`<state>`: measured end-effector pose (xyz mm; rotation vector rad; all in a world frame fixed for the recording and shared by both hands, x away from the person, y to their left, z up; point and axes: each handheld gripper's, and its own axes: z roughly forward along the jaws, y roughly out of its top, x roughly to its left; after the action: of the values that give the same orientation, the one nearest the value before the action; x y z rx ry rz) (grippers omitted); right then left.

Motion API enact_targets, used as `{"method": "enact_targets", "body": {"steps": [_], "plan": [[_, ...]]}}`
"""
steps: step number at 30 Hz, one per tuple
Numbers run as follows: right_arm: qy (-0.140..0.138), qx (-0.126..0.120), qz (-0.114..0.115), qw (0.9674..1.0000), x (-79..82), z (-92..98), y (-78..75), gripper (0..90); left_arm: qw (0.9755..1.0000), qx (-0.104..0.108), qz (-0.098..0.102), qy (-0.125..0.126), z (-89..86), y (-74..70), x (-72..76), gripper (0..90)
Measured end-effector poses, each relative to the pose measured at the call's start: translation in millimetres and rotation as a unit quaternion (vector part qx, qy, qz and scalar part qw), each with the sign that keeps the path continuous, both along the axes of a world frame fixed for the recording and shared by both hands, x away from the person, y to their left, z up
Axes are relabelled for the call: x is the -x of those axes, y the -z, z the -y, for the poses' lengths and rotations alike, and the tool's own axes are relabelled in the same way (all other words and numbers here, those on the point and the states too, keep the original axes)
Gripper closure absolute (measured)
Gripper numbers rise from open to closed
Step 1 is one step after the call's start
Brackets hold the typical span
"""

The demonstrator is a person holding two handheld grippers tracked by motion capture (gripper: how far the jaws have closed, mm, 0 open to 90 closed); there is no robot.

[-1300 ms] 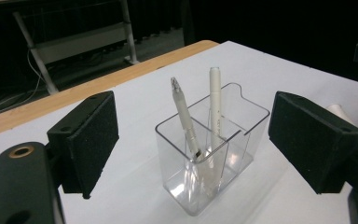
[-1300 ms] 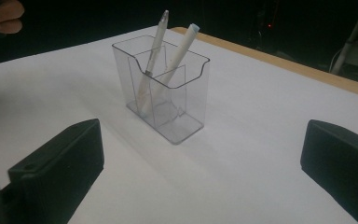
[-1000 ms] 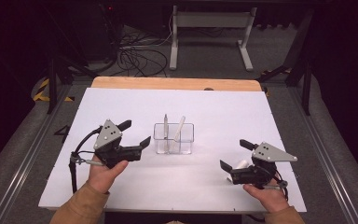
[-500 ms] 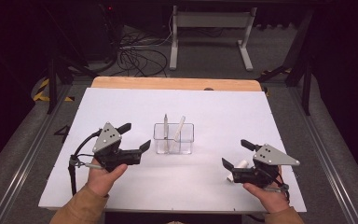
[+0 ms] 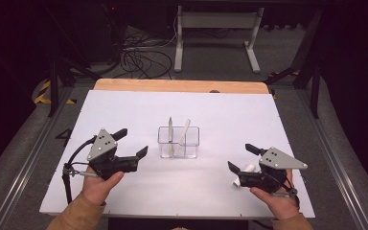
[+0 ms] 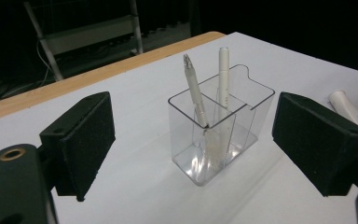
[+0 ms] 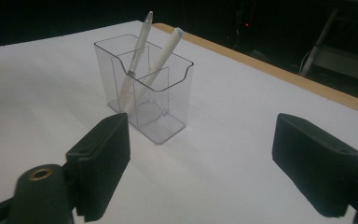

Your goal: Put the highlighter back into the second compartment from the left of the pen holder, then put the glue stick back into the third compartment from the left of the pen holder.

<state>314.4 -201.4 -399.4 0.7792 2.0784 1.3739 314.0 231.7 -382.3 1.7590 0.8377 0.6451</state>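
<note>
A clear plastic pen holder [image 5: 178, 142] stands mid-table with two white pens [image 5: 170, 129] leaning upright in it; it also appears ahead of the jaws in the left gripper view [image 6: 221, 135] and the right gripper view [image 7: 144, 88]. My left gripper [image 5: 133, 142] hovers to the holder's left, open, its pads [image 6: 86, 140] empty. My right gripper [image 5: 241, 158] is at the right near the front edge, open. Its jaws have just been closing, with nothing between the pads [image 7: 105, 163]. A short white cylinder [image 5: 247, 168] lies on the table beside the right gripper's lower jaw.
The white board [image 5: 124, 105] covers a wooden table whose far edge [image 5: 182, 85] shows. Beyond it are dark floor, cables and a metal stand [image 5: 215, 28]. Metal rails run along both sides of the board.
The right gripper's jaws stand narrower than a second ago. The left gripper has drifted slightly toward the near edge. The holder and pens have not moved.
</note>
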Motion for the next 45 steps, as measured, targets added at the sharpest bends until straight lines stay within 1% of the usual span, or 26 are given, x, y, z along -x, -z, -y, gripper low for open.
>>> {"method": "enact_targets", "body": {"steps": [4, 5, 7, 8, 9, 10, 11, 14, 16, 17, 19, 22, 25, 27, 33, 37, 40, 45], "plan": [[0.001, 0.006, 0.003, 1.0, 0.9, -0.3, -1.4, 24.8, 1.0, 0.0, -0.002, -0.003, -1.2, 1.2, 0.6, 13.9], [0.002, 0.006, 0.003, 1.0, 1.1, -0.2, -1.8, 25.6, 1.0, -0.003, -0.002, -0.003, -1.6, 1.4, 0.5, 13.9], [0.001, 0.005, -0.001, 1.0, 1.2, 0.1, -2.4, 27.8, 1.0, -0.001, -0.004, -0.004, -1.3, 2.3, 0.8, 13.9], [-0.001, 0.007, -0.008, 0.9999, 0.8, 0.3, -2.7, 28.6, 1.0, -0.004, -0.003, -0.004, -1.5, 2.4, 0.8, 13.9], [-0.009, 0.008, -0.022, 0.9997, -0.8, 0.5, -3.1, 28.6, 1.0, -0.004, -0.004, -0.004, -1.4, 2.6, 1.1, 13.9], [-0.017, 0.007, -0.041, 0.999, -2.8, 0.7, -3.3, 28.6, 1.0, -0.004, -0.006, -0.003, -1.2, 2.7, 1.6, 13.9], [-0.022, 0.008, -0.053, 0.9983, -4.0, 0.6, -3.5, 28.5, 1.0, -0.005, -0.007, -0.002, -1.1, 2.8, 2.0, 13.9], [-0.017, 0.015, -0.041, 0.9989, -2.9, -0.7, -3.1, 28.2, 1.0, -0.004, -0.008, 0.0, 0.2, 3.2, 3.2, 13.8], [-0.015, 0.016, -0.037, 0.9991, -2.8, -1.0, -3.4, 24.0, 0.9999, -0.006, -0.01, 0.002, 1.4, 3.2, 3.8, 13.9], [-0.012, 0.019, -0.037, 0.9991, -2.8, -1.1, -3.6, 22.2, 0.9999, -0.009, -0.01, 0.003, 2.0, 3.1, 4.1, 13.9], [-0.003, 0.026, -0.039, 0.9989, -3.1, -1.3, -4.0, 18.0, 0.9999, -0.007, -0.012, 0.003, 3.8, 3.3, 5.0, 13.9], [0.002, 0.024, -0.048, 0.9986, -3.8, -0.8, -3.6, 15.5, 0.9999, -0.009, -0.013, 0.007, 6.3, 3.3, 5.7, 13.8], [0.008, 0.023, -0.045, 0.9987, -3.8, -0.6, -2.7, 15.5, 0.9998, -0.01, -0.013, 0.011, 8.7, 3.4, 6.5, 13.6], [0.012, 0.026, -0.043, 0.9987, -3.6, -0.9, -2.2, 15.5, 0.9998, -0.008, -0.013, 0.01, 10.0, 3.3, 6.7, 13.5], [0.025, 0.028, -0.049, 0.9981, -2.6, -0.5, -3.8, 16.5, 0.9998, -0.004, -0.018, 0.005, 13.2, 3.8, 7.1, 13.5], [0.032, 0.029, -0.051, 0.9978, -1.5, -0.1, -2.6, 18.0, 0.9998, -0.007, -0.019, 0.005, 14.9, 4.6, 7.2, 13.3], [0.035, 0.023, -0.053, 0.9977, -0.9, 0.2, -1.2, 19.2, 0.9998, -0.008, -0.017, 0.005, 13.8, 4.4, 7.4, 13.3], [0.044, 0.03, -0.063, 0.9966, -1.2, 0.2, -2.6, 19.5, 0.9998, -0.008, -0.018, 0.001, 11.0, 4.8, 7.6, 13.2]]}}
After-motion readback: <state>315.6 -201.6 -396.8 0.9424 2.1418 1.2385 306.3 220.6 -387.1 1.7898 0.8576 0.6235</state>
